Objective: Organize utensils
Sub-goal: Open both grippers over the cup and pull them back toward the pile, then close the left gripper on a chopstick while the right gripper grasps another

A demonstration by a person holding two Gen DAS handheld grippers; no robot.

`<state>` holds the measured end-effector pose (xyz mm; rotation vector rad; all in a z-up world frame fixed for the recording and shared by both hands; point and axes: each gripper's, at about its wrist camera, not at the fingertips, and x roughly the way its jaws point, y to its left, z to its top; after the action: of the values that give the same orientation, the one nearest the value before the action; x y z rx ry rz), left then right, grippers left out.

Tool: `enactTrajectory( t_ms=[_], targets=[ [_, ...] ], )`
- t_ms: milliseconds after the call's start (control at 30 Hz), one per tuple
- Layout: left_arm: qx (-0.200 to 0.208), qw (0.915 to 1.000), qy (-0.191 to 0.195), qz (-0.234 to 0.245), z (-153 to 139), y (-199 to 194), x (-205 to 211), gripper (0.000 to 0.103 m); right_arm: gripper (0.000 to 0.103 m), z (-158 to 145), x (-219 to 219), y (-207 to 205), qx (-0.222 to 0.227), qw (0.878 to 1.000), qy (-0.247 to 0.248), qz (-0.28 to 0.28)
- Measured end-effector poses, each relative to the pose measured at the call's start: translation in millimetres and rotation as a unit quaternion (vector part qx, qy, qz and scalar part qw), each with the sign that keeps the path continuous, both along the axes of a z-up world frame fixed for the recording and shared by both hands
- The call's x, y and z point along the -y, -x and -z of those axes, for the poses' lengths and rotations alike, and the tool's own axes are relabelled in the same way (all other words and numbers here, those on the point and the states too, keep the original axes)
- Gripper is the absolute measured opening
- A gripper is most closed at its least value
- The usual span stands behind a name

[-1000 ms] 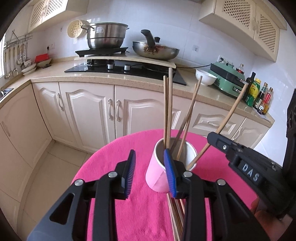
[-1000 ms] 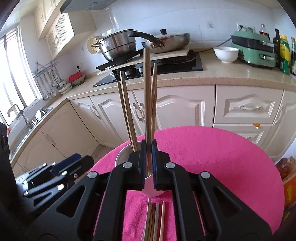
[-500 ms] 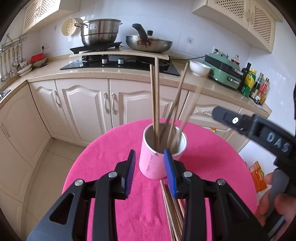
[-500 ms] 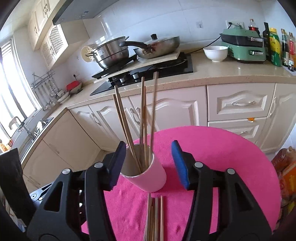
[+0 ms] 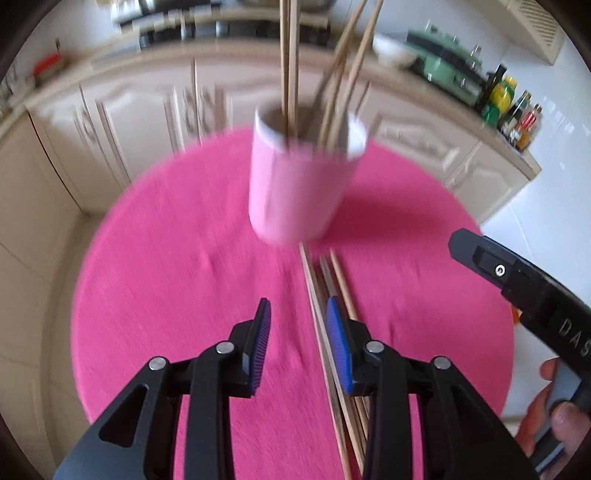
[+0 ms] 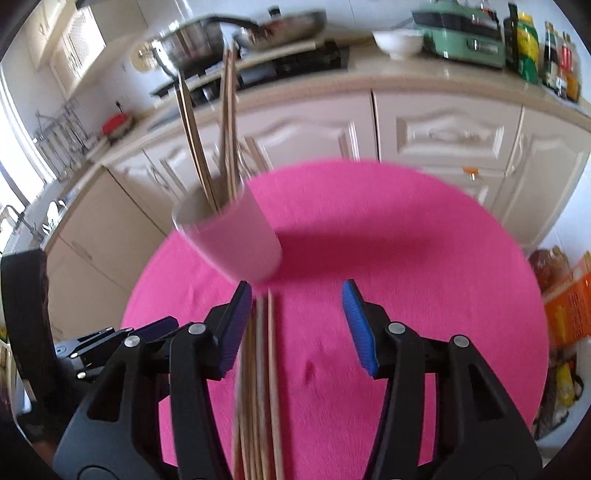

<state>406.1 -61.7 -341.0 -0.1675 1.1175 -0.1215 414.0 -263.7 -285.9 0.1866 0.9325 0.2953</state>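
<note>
Left gripper (image 5: pixel 298 325): held apart, nothing clamped.
Right gripper (image 6: pixel 297 306): jaws just opened, nothing gripped.
Cup (image 5: pixel 301 192): upright on cloth (image 5: pixel 166 295), chopsticks (image 5: pixel 290 66) inside.
Loose chopsticks (image 6: pixel 260 369): laid flat before cup.

We are in a home kitchen: cream cabinets (image 6: pixel 436 129) under a stone counter (image 6: pixel 424 77), a black hob (image 6: pixel 295 61) with a steel pot (image 6: pixel 192 46), sauce bottles (image 5: pixel 517 118), a green cooker (image 6: pixel 461 33).
</note>
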Motion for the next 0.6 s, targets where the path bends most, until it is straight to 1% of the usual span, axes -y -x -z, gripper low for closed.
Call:
enactTrajectory(
  t_ms=[67,133,233,433,600],
  targets=[
    [-0.021,0.9998,0.002,-0.004,14.1,4.5,-0.5,0.032,0.051,11.8,1.0,4.5,-0.018,1.0,0.002,0.003],
    [-0.038,0.9992,0.012,0.001,25.7,8.6,0.6,0.032,0.051,20.0,2.2,9.4,-0.03,1.0,0.003,0.001],
    [-0.051,0.9984,0.018,0.014,37.0,13.6,5.0,0.032,0.051,30.8,3.2,16.4,-0.048,0.999,0.003,0.0],
    [-0.067,0.9973,-0.013,0.024,50.0,17.0,12.2,0.032,0.051,40.1,3.2,22.3,-0.062,0.998,0.0,-0.006],
    [-0.065,0.9973,-0.019,0.03,49.6,12.3,18.8,0.032,0.051,43.3,2.9,20.7,-0.069,0.998,-0.002,-0.009]
  ],
)
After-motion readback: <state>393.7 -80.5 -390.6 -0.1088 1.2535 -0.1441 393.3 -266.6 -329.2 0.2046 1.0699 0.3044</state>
